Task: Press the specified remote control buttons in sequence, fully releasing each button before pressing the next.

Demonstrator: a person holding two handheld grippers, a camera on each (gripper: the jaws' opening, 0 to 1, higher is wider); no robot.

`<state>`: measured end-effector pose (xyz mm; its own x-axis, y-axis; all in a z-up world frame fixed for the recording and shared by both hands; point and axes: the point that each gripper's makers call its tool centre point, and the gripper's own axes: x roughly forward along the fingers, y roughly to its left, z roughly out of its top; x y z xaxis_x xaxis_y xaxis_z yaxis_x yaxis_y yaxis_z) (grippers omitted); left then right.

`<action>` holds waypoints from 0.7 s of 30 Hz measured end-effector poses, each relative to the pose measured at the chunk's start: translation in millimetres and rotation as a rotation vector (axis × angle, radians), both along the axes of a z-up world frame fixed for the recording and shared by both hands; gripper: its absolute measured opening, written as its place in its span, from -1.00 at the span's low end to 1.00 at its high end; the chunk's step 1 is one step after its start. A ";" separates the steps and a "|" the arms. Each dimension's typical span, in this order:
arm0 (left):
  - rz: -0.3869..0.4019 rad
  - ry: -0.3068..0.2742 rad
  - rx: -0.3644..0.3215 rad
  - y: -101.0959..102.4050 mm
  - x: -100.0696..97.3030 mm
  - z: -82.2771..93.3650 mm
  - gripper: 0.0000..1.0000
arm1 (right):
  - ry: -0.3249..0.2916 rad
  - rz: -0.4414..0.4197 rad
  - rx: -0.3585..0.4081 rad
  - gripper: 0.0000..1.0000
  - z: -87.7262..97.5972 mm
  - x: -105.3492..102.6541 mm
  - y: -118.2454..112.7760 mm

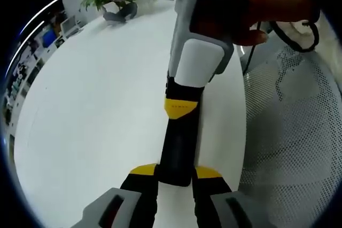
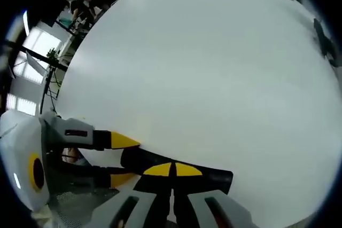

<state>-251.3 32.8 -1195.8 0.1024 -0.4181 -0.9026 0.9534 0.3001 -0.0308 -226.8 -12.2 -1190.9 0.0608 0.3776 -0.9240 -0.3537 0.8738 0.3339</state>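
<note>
Now, L gripper [image 1: 175,177] clamps remote [image 1: 179,148], R gripper [image 2: 172,170] closed

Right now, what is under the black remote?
The white table shows either side of the remote. The strip directly beneath is hidden, so contact cannot be judged.

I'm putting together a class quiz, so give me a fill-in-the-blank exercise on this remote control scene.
The left gripper holds a ___ remote control by one end.
The right gripper, fingers together, has ___ fingertips over that remote.
The table under them is ___ in colour.
At the table's far end sits a green potted ___.
Missing words: black, yellow, white, plant.
</note>
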 end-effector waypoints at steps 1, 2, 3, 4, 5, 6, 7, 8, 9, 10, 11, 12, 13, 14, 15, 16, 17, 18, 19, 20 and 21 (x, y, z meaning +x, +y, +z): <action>0.000 0.000 0.000 0.0 0.1 -0.2 -0.52 | -0.005 0.001 0.002 -1.00 0.1 -0.2 -0.3; 0.000 0.000 0.000 0.0 0.1 0.0 -0.52 | -0.009 -0.002 0.011 -1.00 0.1 -0.2 -1.2; 0.002 0.001 -0.001 0.0 0.0 0.3 -0.52 | -0.009 -0.013 0.023 -1.00 -0.3 0.6 -1.6; 0.002 0.001 0.000 0.0 0.1 0.1 -0.52 | -0.004 -0.031 0.038 -1.00 -0.4 1.1 -1.4; 0.001 0.001 0.001 0.0 0.2 -0.1 -0.52 | 0.004 -0.049 0.050 -1.00 -0.3 1.1 -1.4; 0.001 0.001 0.002 0.0 0.1 0.0 -0.52 | 0.010 -0.061 0.062 -1.00 -0.4 1.4 -2.3; 0.002 0.001 0.002 0.0 0.1 0.1 -0.52 | 0.012 -0.067 0.068 -1.00 -0.6 1.6 -2.6; 0.002 0.001 0.002 0.0 0.1 0.1 -0.52 | 0.014 -0.073 0.074 -1.00 -0.7 1.7 -2.8; 0.002 0.001 0.001 0.1 0.0 0.0 -0.52 | 0.013 -0.075 0.077 -1.00 -0.5 1.6 -2.6; 0.003 0.001 0.001 0.1 0.0 0.0 -0.52 | 0.013 -0.076 0.080 -1.00 -0.1 1.4 -1.9; 0.005 0.001 0.000 0.0 -0.1 0.2 -0.52 | 0.010 -0.081 0.082 -1.00 0.2 1.1 -1.7; 0.007 0.000 -0.001 0.0 -0.3 0.4 -0.52 | 0.005 -0.083 0.084 -1.00 0.4 0.5 -1.7; 0.007 -0.001 -0.001 0.0 -0.3 0.4 -0.52 | -0.005 -0.083 0.084 -1.00 0.6 0.2 -1.6; 0.008 -0.001 -0.001 0.0 -0.3 0.3 -0.52 | -0.012 -0.084 0.082 -1.00 0.7 0.1 -1.4; 0.008 -0.001 -0.001 0.0 -0.3 0.2 -0.52 | -0.012 -0.078 0.072 -1.00 0.9 -1.1 -1.3; 0.007 -0.001 0.000 0.1 -0.3 0.1 -0.52 | -0.012 -0.074 0.066 -1.00 1.1 -1.6 -1.5; 0.006 -0.001 0.003 0.0 -0.1 -0.1 -0.52 | -0.010 -0.069 0.059 -1.00 1.3 -1.9 -1.8; 0.004 -0.001 0.005 -0.1 -0.3 0.0 -0.52 | -0.008 -0.067 0.057 -1.00 1.7 -1.9 -2.0; 0.004 0.000 0.006 -0.1 -0.4 0.1 -0.52 | -0.007 -0.065 0.054 -1.00 2.1 -2.2 -2.4; 0.002 0.001 0.007 0.0 -0.4 0.2 -0.52 | 0.003 -0.060 0.050 -1.00 2.8 -3.9 -3.2; 0.001 0.002 0.007 0.0 -0.5 0.3 -0.52 | 0.018 -0.060 0.048 -1.00 3.5 -6.1 -3.9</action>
